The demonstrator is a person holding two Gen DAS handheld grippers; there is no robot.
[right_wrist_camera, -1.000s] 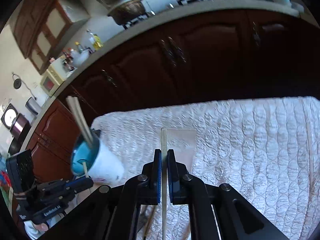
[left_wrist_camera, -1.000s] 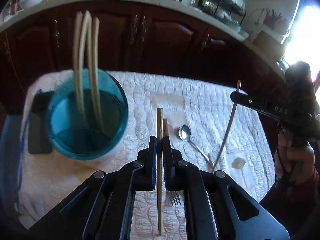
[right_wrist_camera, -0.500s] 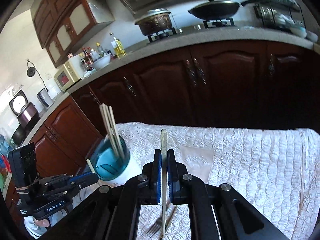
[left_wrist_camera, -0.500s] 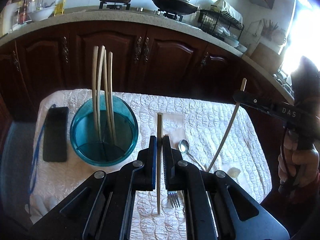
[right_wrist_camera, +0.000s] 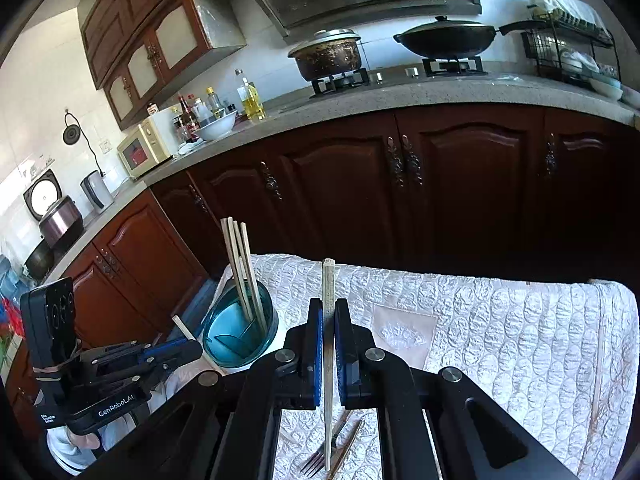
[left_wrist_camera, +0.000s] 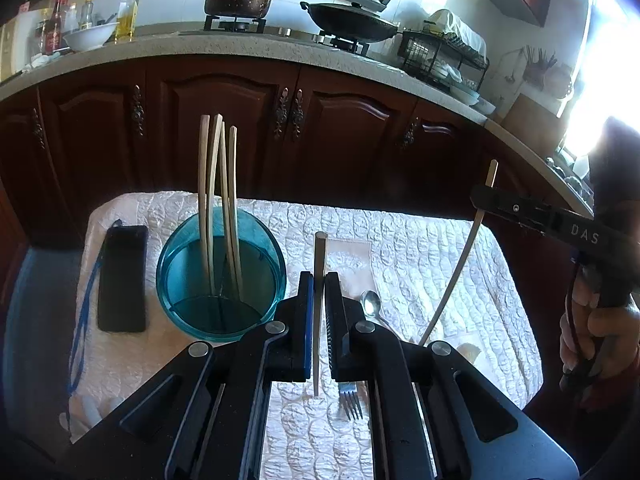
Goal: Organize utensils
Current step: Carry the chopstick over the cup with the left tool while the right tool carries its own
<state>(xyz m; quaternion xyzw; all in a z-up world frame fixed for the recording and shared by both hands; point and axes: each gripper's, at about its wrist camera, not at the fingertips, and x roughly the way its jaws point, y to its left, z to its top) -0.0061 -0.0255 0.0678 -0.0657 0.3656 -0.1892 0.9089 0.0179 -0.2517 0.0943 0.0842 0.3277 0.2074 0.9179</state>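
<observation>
My left gripper is shut on a wooden chopstick, held upright above the white quilted table. My right gripper is shut on another chopstick; it also shows in the left wrist view. A blue cup holds several chopsticks just left of my left gripper; it also shows in the right wrist view. A spoon and a fork lie on the cloth below the grippers.
A black phone with a blue strap lies left of the cup. Dark wooden cabinets stand behind the table. The fork and a brown-handled utensil lie under my right gripper.
Both grippers have risen and tilted up with their chopsticks, so the table looks farther and more of the kitchen shows. The cup and its chopsticks have not moved.
</observation>
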